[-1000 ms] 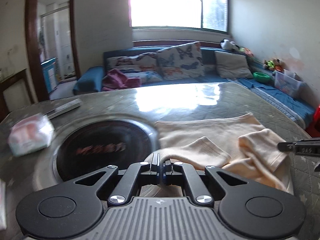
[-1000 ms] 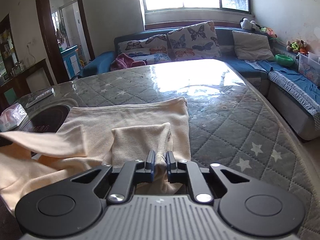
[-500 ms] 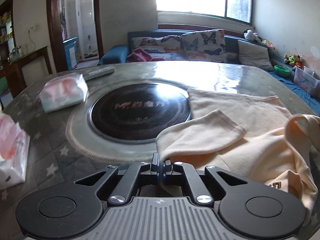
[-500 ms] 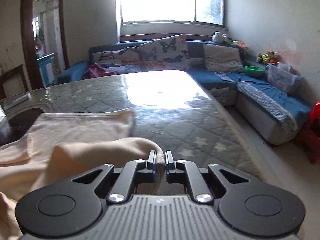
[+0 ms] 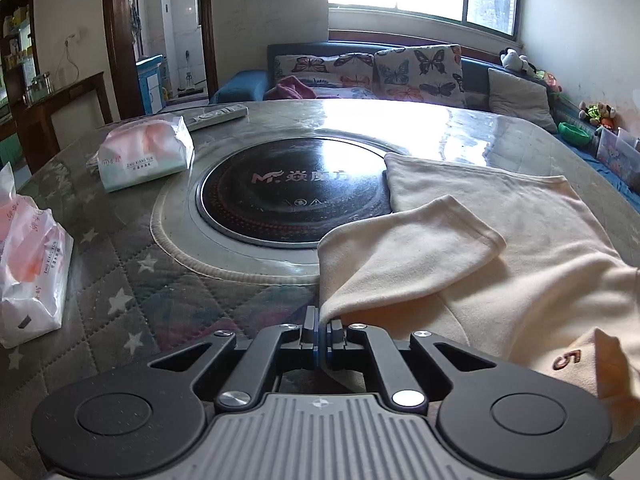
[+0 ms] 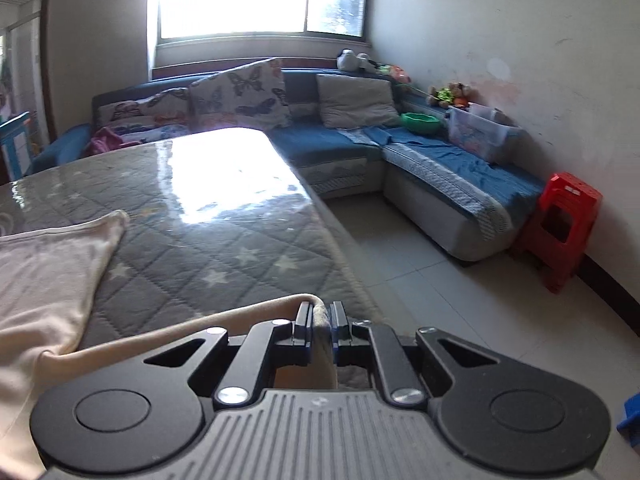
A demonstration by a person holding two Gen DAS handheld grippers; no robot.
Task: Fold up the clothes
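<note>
The cream shirt [image 5: 500,240] lies spread over the right half of the left-wrist frame, one sleeve folded across it. My left fingers [image 5: 322,326] pinch its near edge at lower centre. My right fingers [image 6: 321,320] pinch another fold at the counter [image 6: 208,240] edge. Upper left sits a black hotplate [image 5: 292,200] and a tissue pack [image 5: 146,156].

Black hand-held gripper [image 5: 322,322] — silver screws

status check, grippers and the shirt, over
Left gripper shut on cream shirt. Right gripper shut on its other end. Tissue packs sit clear, left of it.
</note>
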